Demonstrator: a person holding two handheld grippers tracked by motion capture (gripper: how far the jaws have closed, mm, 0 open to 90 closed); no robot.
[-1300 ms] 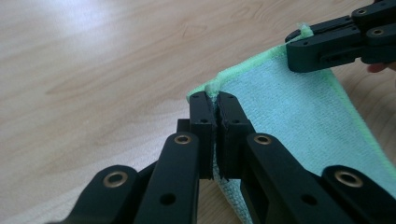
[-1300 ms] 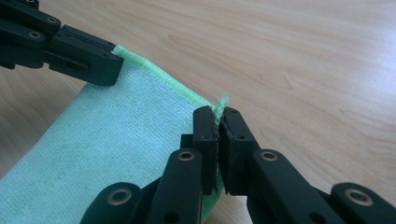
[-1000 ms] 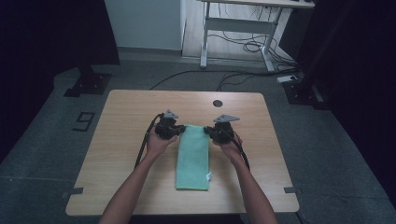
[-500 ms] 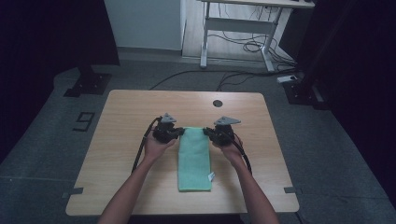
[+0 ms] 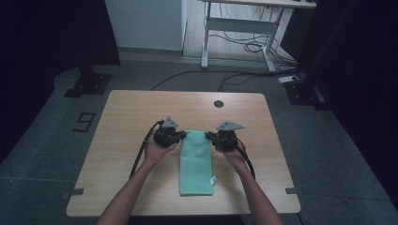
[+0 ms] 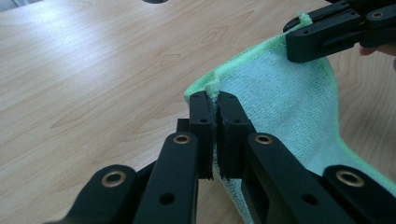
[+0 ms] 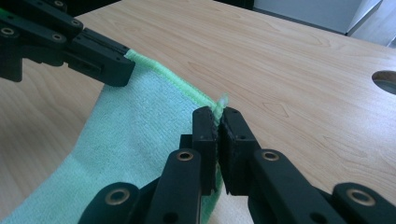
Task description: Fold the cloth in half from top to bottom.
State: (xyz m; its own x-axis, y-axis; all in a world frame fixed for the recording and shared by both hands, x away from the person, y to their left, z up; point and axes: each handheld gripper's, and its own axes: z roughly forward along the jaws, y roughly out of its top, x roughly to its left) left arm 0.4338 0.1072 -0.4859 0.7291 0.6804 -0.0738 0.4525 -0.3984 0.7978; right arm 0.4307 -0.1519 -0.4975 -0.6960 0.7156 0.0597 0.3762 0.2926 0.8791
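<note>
A light green cloth (image 5: 196,161) lies as a long folded strip on the wooden table (image 5: 136,112), running from mid-table toward the near edge. My left gripper (image 5: 180,136) is shut on its far left corner and my right gripper (image 5: 210,137) is shut on its far right corner. In the left gripper view the jaws pinch a tuft of the cloth's hem (image 6: 214,100), and the cloth (image 6: 280,93) spreads to the right up to the other gripper (image 6: 327,30). In the right gripper view the jaws clamp the hem (image 7: 218,116), with the cloth (image 7: 135,121) stretching left to the other gripper (image 7: 107,58).
A round cable hole (image 5: 218,103) sits near the table's far edge. A small white tag (image 5: 213,180) hangs at the cloth's near right side. Bare wood lies on both sides of the cloth. Beyond the table stand a desk frame (image 5: 239,28) and floor cables.
</note>
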